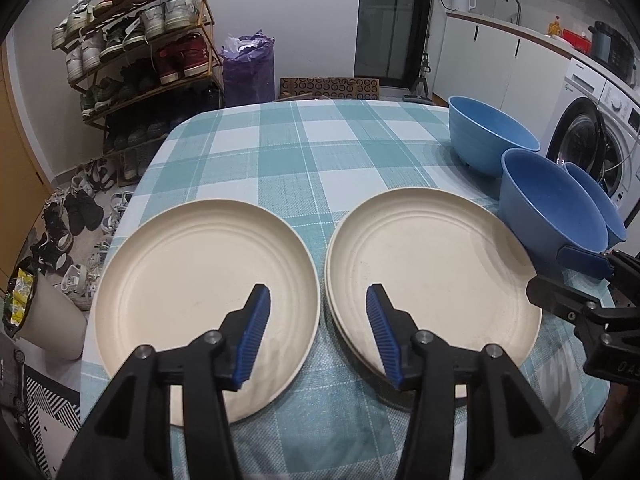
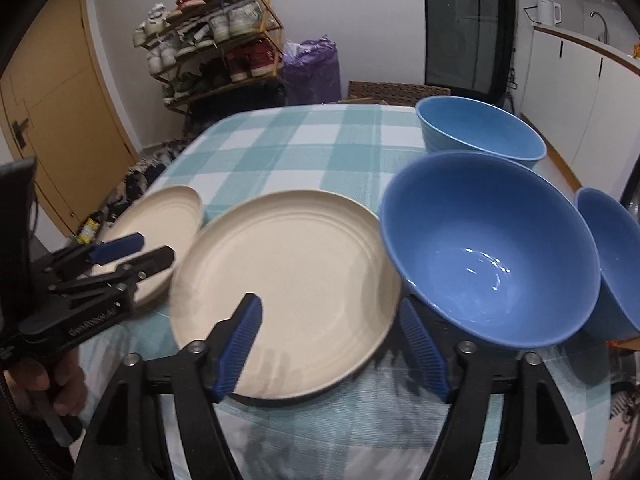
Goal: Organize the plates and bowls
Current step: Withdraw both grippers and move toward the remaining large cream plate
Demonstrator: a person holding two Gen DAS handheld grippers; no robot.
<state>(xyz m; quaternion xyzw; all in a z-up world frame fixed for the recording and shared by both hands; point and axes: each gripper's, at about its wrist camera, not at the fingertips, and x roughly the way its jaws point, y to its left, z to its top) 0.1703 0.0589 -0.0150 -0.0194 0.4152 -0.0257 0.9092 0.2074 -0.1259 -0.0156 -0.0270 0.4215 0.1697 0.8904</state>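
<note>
Two cream plates lie side by side on the checked tablecloth (image 1: 304, 148): a single left plate (image 1: 200, 272) and a right plate (image 1: 432, 264) that shows a double rim, as if stacked on another. My left gripper (image 1: 318, 292) stands open above the gap between them, gripping nothing. Three blue bowls stand to the right: a far bowl (image 2: 480, 128), a middle bowl (image 2: 492, 248) and a bowl at the table's right edge (image 2: 616, 256). My right gripper (image 2: 330, 304) is open over the right plate (image 2: 288, 272); its right finger is beside the middle bowl's base.
A shoe rack (image 1: 140, 40) and a purple bag (image 1: 248, 68) stand beyond the table's far edge. A bin (image 1: 40, 312) and loose shoes are on the floor to the left. A washing machine (image 1: 592, 140) and counter are to the right.
</note>
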